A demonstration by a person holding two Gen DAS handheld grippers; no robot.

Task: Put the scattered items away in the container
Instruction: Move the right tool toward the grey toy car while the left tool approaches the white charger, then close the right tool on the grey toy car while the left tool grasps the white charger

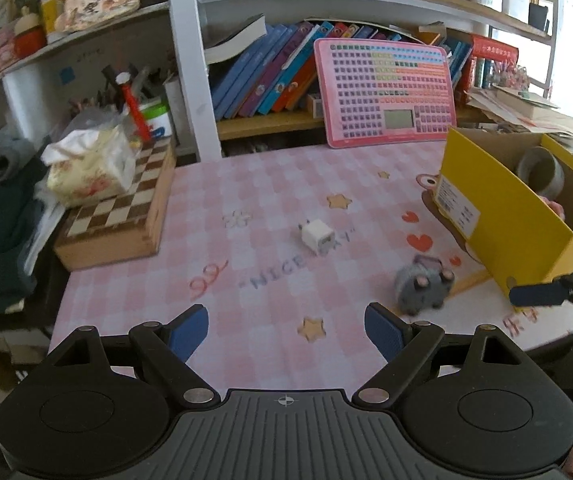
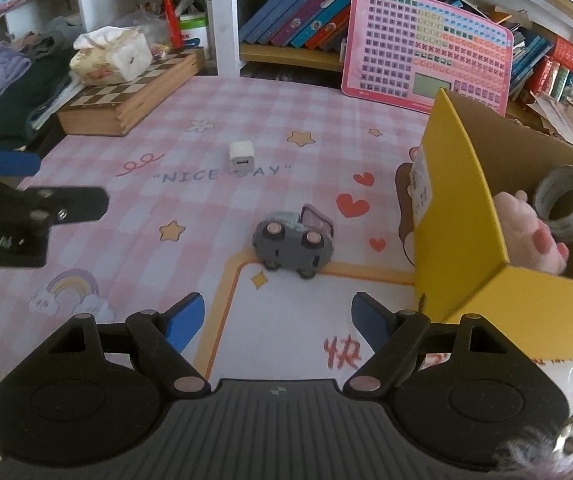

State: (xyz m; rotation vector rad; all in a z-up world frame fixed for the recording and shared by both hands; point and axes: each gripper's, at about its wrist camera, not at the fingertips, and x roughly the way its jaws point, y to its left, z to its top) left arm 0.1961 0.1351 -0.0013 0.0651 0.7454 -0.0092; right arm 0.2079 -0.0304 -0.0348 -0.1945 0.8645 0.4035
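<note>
The grey toy car (image 2: 293, 245) lay on its side on the pink checked surface (image 2: 206, 112), wheels showing, near the yellow box (image 2: 458, 216) but not touching it. A white cube charger (image 2: 241, 157) sat further out in open middle ground, well apart from both. The cardboard box stood at the surface's right side, open-topped, holding a tape roll (image 2: 565, 207) and a pink plush (image 2: 526, 232). Left tongs (image 1: 286, 330) and right tongs (image 2: 274, 320) both hovered apart, empty, over bare cloth. A wooden chessboard (image 2: 126, 98) bounded the far left.
</note>
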